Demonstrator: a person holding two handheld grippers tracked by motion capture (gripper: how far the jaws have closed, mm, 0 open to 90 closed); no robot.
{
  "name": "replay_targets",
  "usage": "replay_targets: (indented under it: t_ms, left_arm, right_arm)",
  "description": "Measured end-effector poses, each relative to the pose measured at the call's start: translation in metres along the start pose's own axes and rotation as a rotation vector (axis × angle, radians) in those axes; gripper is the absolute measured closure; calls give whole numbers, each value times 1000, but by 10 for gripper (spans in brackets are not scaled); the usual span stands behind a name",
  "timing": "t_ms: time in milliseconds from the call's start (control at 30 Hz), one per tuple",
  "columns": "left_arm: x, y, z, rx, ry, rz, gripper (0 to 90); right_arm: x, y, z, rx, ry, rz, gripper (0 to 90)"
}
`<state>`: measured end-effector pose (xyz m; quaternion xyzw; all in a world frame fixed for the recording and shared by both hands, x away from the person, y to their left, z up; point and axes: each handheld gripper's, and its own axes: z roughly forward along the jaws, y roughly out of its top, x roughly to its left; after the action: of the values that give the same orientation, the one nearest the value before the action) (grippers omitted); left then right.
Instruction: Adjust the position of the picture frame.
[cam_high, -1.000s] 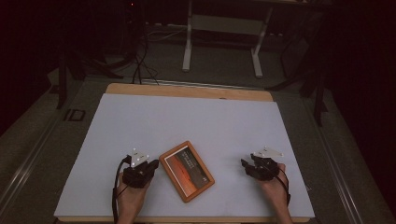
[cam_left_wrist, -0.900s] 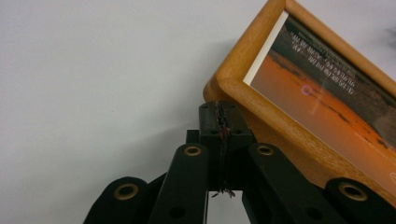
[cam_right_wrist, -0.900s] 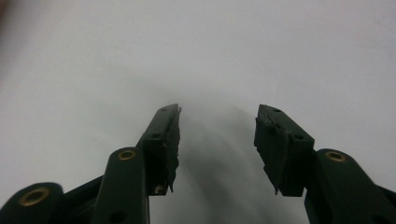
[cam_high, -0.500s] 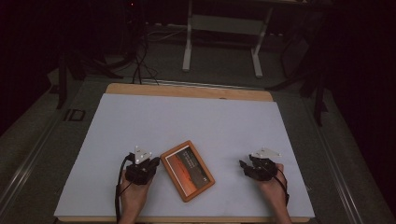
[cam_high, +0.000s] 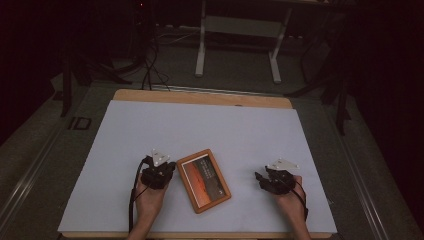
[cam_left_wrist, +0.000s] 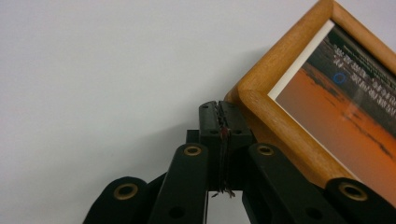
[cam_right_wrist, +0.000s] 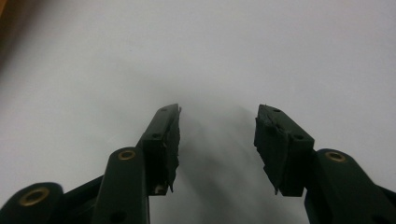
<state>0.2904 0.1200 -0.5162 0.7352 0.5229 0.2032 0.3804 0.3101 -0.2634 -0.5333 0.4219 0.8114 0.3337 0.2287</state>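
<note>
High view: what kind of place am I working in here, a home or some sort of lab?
Most likely a lab or recording workspace, not a home. A white sheet covers a wooden table set up as a work surface, cables trail across the dark floor behind it, and a bare metal stand sits beyond.

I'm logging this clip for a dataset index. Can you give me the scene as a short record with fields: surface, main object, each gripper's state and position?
surface: white sheet laid over a wooden table
main object: wooden picture frame lying flat, orange picture facing up, turned at an angle
left gripper: jaws shut with nothing between them, tips at a corner of the frame's left side; whether they touch is unclear
right gripper: jaws open and empty over bare sheet, off to the frame's right
hands: one behind each gripper, at the near edge
</note>
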Motion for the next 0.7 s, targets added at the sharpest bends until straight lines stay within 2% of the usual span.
replay_targets:
  t_ms: [67,167,267,333,400,700]
  left_arm:
    - [-1,3,4,-5,-3,6,894]
    - [1,6,11,-16,-38,-22,894]
    - [2,14,18,-24,-74,-25,894]
    - [2,16,20,-30,-82,-25,894]
    - [-1,25,28,-23,-91,2,895]
    - [-9,41,49,-25,-131,40,895]
  right_arm:
    - [-1,0,0,-1,-3,1,497]
    - [-2,0,-1,0,-6,2,499]
    - [-1,0,-1,-2,-4,0,499]
    - [0,0,0,-1,-3,-2,499]
    - [0,0,-1,-1,-5,-5,499]
    - [1,1,0,-4,-1,-4,501]
